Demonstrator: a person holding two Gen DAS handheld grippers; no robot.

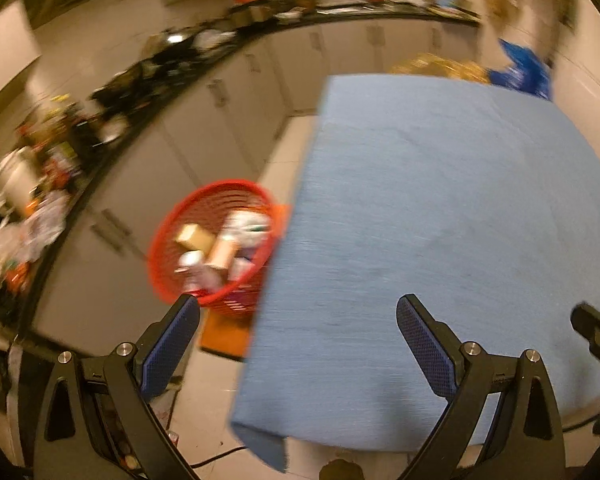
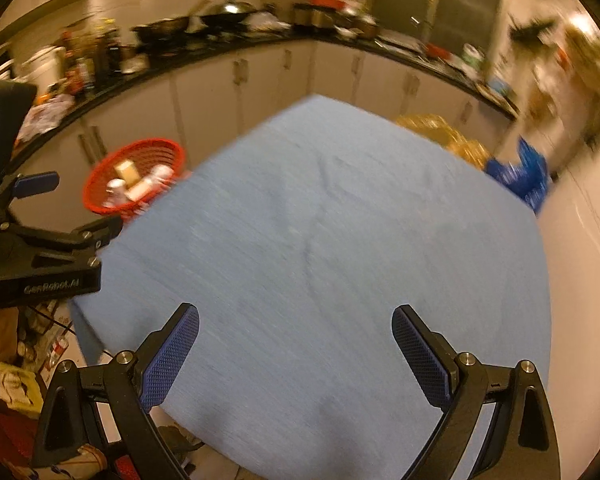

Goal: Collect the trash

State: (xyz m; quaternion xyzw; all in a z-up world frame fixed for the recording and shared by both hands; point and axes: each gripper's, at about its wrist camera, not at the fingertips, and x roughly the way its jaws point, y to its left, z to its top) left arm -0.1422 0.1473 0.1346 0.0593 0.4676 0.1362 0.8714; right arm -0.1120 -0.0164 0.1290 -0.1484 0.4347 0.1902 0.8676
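A red mesh basket (image 1: 168, 240) stands beside the table's left edge and holds several pieces of trash (image 1: 220, 248), boxes and crumpled white items. It also shows in the right wrist view (image 2: 100, 188). The table with a blue cloth (image 1: 440, 220) fills both views (image 2: 340, 240). My left gripper (image 1: 298, 340) is open and empty, near the table's left front edge, below the basket in the image. My right gripper (image 2: 296, 344) is open and empty over the cloth. The left gripper (image 2: 40, 220) also appears at the right wrist view's left side.
A black counter (image 1: 140, 112) crowded with pots and bottles runs along white cabinets (image 2: 220, 92) behind the table. A blue plastic bag (image 2: 524, 176) and a golden object (image 2: 440, 132) sit past the table's far right. Clutter (image 2: 16, 380) lies on the floor at the left.
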